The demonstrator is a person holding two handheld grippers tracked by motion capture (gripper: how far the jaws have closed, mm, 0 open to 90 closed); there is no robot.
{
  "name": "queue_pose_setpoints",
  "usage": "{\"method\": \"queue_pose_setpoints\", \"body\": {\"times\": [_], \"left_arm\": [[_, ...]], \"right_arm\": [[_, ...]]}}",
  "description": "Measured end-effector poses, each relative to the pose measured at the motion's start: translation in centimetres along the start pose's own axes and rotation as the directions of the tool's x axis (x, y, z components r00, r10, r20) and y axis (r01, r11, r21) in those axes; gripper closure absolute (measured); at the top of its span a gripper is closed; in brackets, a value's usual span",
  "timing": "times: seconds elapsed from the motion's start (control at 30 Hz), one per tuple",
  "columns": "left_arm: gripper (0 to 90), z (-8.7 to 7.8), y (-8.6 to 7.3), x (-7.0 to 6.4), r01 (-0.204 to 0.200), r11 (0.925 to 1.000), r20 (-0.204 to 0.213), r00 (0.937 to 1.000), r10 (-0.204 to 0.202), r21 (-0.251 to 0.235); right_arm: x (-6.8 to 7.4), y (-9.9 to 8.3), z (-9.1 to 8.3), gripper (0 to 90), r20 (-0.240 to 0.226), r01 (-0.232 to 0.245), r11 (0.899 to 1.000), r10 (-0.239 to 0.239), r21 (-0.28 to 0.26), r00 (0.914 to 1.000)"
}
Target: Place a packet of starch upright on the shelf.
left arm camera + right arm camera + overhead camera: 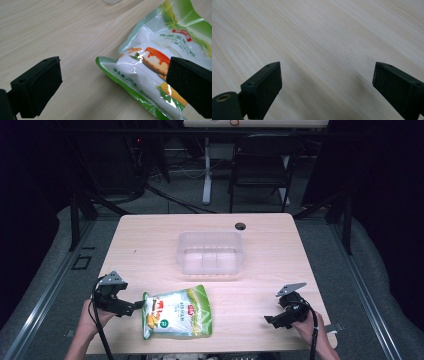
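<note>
A green and white food pouch [177, 312] with a corn picture lies flat on the wooden table [150, 245], near its front edge. My left gripper [131, 307] stands open just left of the pouch. In the left gripper view the pouch [155, 65] has one corner between the two jaws, and the right jaw hangs over its printed face. My right gripper [272, 320] is open at the front right, apart from the pouch, with bare table [324, 50] between its jaws. A clear plastic tub [210, 254] sits empty at the table's middle.
A dark cable hole [240, 226] sits in the tabletop behind the tub. Beyond the table's far edge stand a black chair [262, 162] and a white table leg [206, 170]. Grey floor mats flank both sides.
</note>
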State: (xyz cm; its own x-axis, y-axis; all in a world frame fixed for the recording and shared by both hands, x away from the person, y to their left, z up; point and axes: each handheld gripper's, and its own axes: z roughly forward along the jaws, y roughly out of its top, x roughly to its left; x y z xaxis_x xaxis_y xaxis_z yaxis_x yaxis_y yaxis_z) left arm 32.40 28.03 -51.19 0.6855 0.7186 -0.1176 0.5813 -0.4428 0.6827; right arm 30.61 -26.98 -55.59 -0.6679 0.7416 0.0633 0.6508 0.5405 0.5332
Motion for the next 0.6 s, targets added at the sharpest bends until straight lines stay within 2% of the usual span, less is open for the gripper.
{"method": "queue_pose_setpoints", "body": {"times": [0.03, 0.13, 0.17, 0.2, 0.27, 0.33, 0.4, 0.43, 0.5, 0.6], "left_arm": [[0.3, 0.0, 0.2, 0.0, 0.006, 1.0, 0.018, 0.9998, -0.006, -0.008], [0.3, -0.2, 0.6, 0.0, 0.002, 0.9999, 0.018, 0.9998, -0.002, -0.014], [0.3, -0.4, 0.9, -0.2, -0.02, 0.9996, 0.022, 0.9995, 0.021, -0.02], [0.3, -0.5, 1.0, -0.2, -0.025, 0.9995, 0.016, 0.9996, 0.025, -0.022], [0.3, -0.4, 1.2, 0.0, -0.021, 0.9994, 0.035, 0.9991, 0.022, -0.028], [0.3, -0.1, 1.2, -0.1, -0.021, 0.9997, 0.04, 0.999, 0.021, -0.015], [0.3, 0.1, 1.4, -0.2, -0.037, 0.9993, 0.066, 0.9972, 0.037, -0.001], [0.3, 0.2, 1.5, -0.3, -0.047, 0.9989, 0.06, 0.9971, 0.047, 0.004], [0.3, 0.5, 1.7, -0.4, -0.055, 0.9984, 0.076, 0.9956, 0.054, 0.014], [0.3, 0.6, 2.0, -0.6, -0.065, 0.9978, 0.071, 0.9954, 0.064, 0.012]], "right_arm": [[-0.1, 0.0, 0.0, 8.3, 0.004, -0.006, 1.0, 0.006, -0.003, 1.0], [-0.2, 0.1, 0.2, 8.2, 0.006, -0.01, 1.0, 0.01, -0.005, 0.9999], [-0.2, 0.2, 0.2, 8.1, 0.008, -0.005, 1.0, 0.005, 0.002, 1.0], [-0.1, 0.1, 0.2, 8.1, 0.012, -0.011, 1.0, 0.012, -0.003, 0.9999], [-0.1, 0.1, 0.1, 7.9, 0.002, -0.004, 1.0, 0.004, -0.006, 1.0], [0.0, 0.1, 0.3, 7.7, -0.006, -0.01, 1.0, 0.01, -0.01, 0.9999], [0.0, 0.1, 0.2, 7.8, -0.012, -0.001, 1.0, 0.001, -0.009, 0.9999], [0.0, 0.1, 0.2, 7.8, -0.017, -0.01, 1.0, 0.01, -0.018, 0.9998], [0.0, 0.1, 0.2, 7.7, -0.005, 0.0, 1.0, 0.0, 0.003, 1.0], [0.0, 0.1, 0.5, 7.8, -0.022, -0.003, 1.0, 0.003, 0.007, 0.9997]]}}
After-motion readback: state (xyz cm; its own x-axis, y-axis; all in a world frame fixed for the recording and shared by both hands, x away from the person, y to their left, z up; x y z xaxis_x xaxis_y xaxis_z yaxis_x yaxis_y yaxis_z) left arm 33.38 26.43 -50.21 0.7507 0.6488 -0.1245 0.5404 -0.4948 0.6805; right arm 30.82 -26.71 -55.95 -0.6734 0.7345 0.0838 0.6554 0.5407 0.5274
